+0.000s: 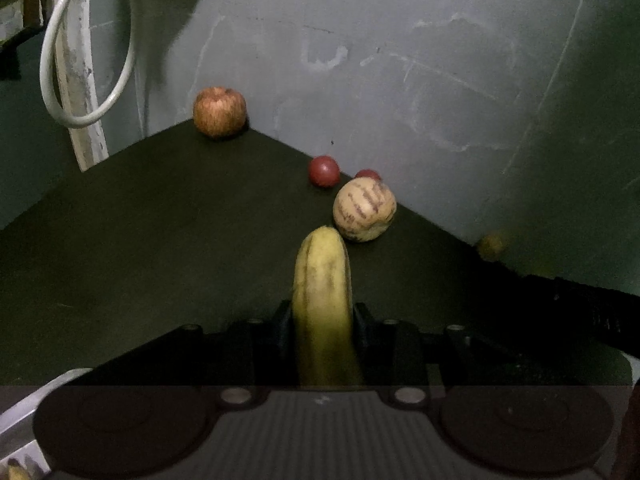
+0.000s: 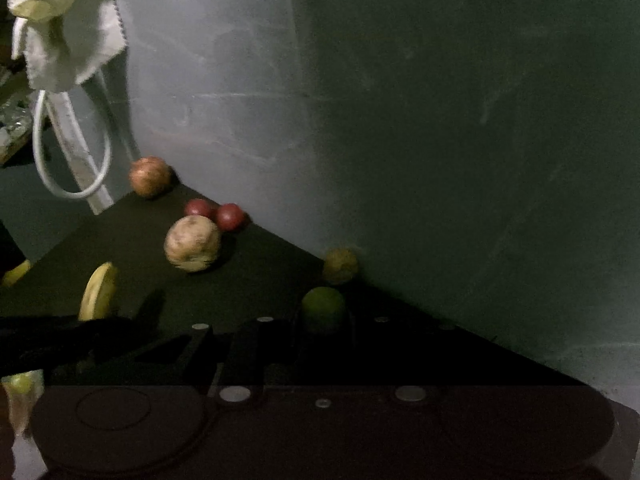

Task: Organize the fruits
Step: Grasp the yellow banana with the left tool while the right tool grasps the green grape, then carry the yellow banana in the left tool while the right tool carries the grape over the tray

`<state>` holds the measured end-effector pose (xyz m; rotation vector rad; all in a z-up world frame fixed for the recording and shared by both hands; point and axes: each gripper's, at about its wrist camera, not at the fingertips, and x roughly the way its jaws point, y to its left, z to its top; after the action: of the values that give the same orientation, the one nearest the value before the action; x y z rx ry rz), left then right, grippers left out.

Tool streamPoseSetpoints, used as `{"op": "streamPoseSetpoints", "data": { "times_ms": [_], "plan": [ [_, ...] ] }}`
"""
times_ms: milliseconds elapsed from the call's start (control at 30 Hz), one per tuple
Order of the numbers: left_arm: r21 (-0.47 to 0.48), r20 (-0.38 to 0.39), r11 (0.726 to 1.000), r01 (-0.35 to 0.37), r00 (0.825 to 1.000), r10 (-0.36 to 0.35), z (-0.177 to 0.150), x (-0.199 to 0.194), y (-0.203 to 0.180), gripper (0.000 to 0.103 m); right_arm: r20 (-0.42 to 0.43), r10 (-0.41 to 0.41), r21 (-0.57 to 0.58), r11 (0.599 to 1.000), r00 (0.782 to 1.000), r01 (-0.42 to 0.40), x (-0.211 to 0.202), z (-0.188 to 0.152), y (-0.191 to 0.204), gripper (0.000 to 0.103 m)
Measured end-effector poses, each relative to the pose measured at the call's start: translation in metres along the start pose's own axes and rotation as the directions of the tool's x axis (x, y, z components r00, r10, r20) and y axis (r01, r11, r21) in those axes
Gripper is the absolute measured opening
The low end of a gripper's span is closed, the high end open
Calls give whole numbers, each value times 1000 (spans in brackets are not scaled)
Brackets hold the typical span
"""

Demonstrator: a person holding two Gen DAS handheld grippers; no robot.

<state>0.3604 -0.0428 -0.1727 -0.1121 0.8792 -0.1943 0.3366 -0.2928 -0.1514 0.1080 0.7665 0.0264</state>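
Two grips: left fingers (image 1: 322, 316) clamped on banana (image 1: 323, 300); right fingers (image 2: 323, 322) clamped on lime (image 2: 323, 308).
Risk: round lime may slip out and roll across the dark worktop (image 1: 160, 240).

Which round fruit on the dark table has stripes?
The pale cream round fruit with purple stripes, beside the yellow banana's tip; the reddish apple and small red fruits are unstriped.

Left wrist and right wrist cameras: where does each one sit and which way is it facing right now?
Left wrist: on the left gripper, looking down along its fingers at the dark table and wall corner; the fingers clamp a banana.
Right wrist: on the right gripper, looking down at the same table; the fingers clamp a green lime, with the left gripper's body at lower left.
Shared: apple, striped melon, red plums, banana.
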Motion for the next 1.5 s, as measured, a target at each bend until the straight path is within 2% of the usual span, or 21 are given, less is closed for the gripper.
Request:
{"op": "streamPoseSetpoints", "data": {
  "times_ms": [467,833,1133,1500],
  "plan": [
    [-35,80,999,-21,997,23,-1,-59,-13,33,51,126,-54,991,991,-123,-59,9,22,24],
    [-90,162,992,-89,981,103,-11,-122,-24,33,116,245,-126,965,963,-231,-121,21,29,24],
    [-148,230,976,-157,955,188,-26,-181,-30,33,156,364,-208,921,918,-330,-171,28,40,24],
    [-232,277,941,-247,910,308,-49,-249,-24,33,155,510,-302,840,846,-451,-216,27,72,24]
  ]
}}
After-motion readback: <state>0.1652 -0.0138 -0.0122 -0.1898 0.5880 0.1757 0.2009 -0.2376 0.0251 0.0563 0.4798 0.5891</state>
